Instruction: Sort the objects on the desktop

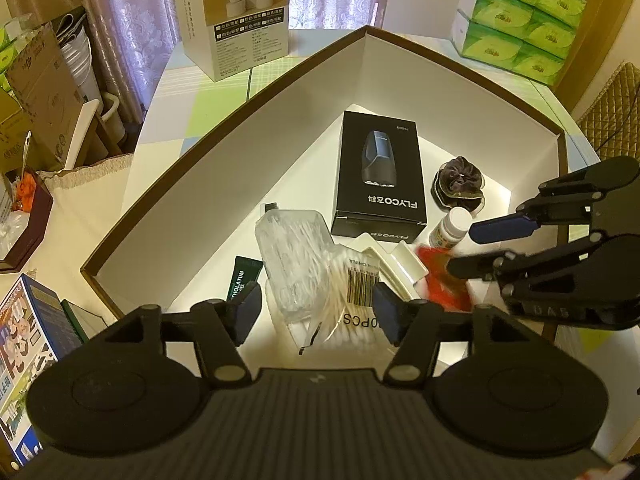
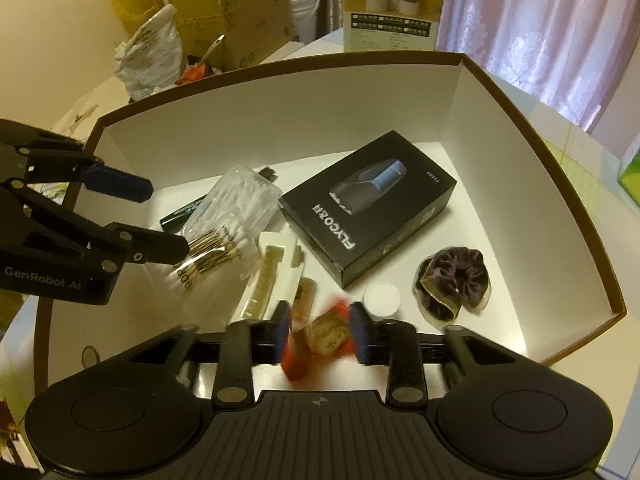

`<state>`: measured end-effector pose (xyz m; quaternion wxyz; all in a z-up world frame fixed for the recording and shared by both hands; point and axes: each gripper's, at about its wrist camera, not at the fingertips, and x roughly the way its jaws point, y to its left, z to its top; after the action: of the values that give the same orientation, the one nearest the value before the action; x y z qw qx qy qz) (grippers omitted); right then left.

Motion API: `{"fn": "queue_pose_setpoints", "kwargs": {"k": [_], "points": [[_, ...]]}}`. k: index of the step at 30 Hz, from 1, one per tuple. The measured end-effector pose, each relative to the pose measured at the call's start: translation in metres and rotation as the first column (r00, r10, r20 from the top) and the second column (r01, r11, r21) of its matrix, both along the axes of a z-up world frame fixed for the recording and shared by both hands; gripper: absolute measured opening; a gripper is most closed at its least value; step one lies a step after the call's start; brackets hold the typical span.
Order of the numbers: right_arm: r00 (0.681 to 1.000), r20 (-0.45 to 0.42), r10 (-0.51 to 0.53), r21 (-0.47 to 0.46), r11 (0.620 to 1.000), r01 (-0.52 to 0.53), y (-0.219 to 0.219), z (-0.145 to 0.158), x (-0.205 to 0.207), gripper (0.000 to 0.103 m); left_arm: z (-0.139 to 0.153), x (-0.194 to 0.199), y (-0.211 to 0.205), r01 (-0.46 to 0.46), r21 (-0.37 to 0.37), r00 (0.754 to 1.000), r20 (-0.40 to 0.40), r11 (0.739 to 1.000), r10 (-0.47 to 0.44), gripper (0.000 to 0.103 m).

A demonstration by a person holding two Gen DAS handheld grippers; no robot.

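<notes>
A big brown-rimmed box with white walls (image 1: 240,168) (image 2: 280,112) holds a black FLYCO carton (image 1: 378,176) (image 2: 368,204), a dark scrunchie (image 1: 458,184) (image 2: 454,280), a white bottle (image 1: 450,228) (image 2: 382,299), a green tube (image 1: 242,284), a white plastic insert (image 2: 272,272) and a clear bag of cotton swabs (image 1: 304,264) (image 2: 236,208). My left gripper (image 1: 316,314) (image 2: 166,218) hangs open over the swab bag with its fingers wide apart. My right gripper (image 2: 321,330) (image 1: 462,252) is open near the bottle. A red snack packet (image 2: 320,332) (image 1: 440,280) shows blurred between its fingers.
Behind the box stand a humidifier carton (image 1: 236,20) and stacked green tissue packs (image 1: 516,16). Cardboard boxes and bags (image 2: 224,24) crowd the left side. A colourful book (image 1: 24,340) lies by the box's near left corner, and a padded chair (image 1: 608,112) stands at the right.
</notes>
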<state>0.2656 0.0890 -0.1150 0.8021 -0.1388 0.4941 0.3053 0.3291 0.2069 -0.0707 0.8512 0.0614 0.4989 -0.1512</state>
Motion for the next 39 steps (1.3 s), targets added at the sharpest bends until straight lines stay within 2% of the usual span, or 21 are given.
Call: {"fn": "queue_pose_setpoints", "kwargs": {"k": [2,4,10,12,14,17,20,32,39], "points": [[1.000,0.014,0.004,0.002,1.000,-0.004,-0.001,0.003,-0.003,0.062,0.001,-0.001,0.000,0.000,0.000,1.000,0.001,1.000,0.000,0.062],[1.000,0.014,0.014,0.002,1.000,-0.015,-0.002,0.006,-0.004,0.066,0.001,-0.001,-0.001,0.001,0.002,1.000,0.001,1.000,-0.001,0.065],[0.998,0.018,0.053,-0.018,0.998,-0.053,-0.003,0.009,-0.008,0.088,0.005,-0.003,-0.003,0.006,0.009,1.000,0.005,1.000,-0.006,0.074],[0.997,0.029,0.068,-0.029,0.997,-0.067,-0.004,0.011,-0.009,0.097,0.007,-0.004,-0.004,0.008,0.014,1.000,0.011,1.000,-0.008,0.082],[0.996,0.046,0.073,-0.040,0.997,-0.072,-0.006,0.012,-0.011,0.100,0.009,-0.005,-0.003,0.000,0.019,1.000,0.018,1.000,-0.001,0.086],[0.996,0.062,0.070,-0.028,0.997,-0.068,-0.009,0.017,-0.013,0.101,0.012,-0.007,-0.002,-0.005,0.020,1.000,0.028,1.000,0.005,0.089],[0.995,0.078,0.062,-0.020,0.998,-0.060,-0.011,0.022,-0.016,0.101,0.016,-0.012,-0.004,-0.006,0.054,0.998,0.056,0.999,0.003,0.095],[0.993,0.115,0.014,0.011,1.000,-0.016,-0.029,0.040,-0.029,0.101,0.035,-0.028,-0.002,-0.012,0.055,0.995,0.100,0.998,0.007,0.102],[0.990,0.136,-0.039,0.051,0.998,0.032,-0.040,0.052,-0.039,0.101,0.049,-0.040,-0.005,-0.029,0.053,0.989,0.144,0.998,0.021,0.102]]}}
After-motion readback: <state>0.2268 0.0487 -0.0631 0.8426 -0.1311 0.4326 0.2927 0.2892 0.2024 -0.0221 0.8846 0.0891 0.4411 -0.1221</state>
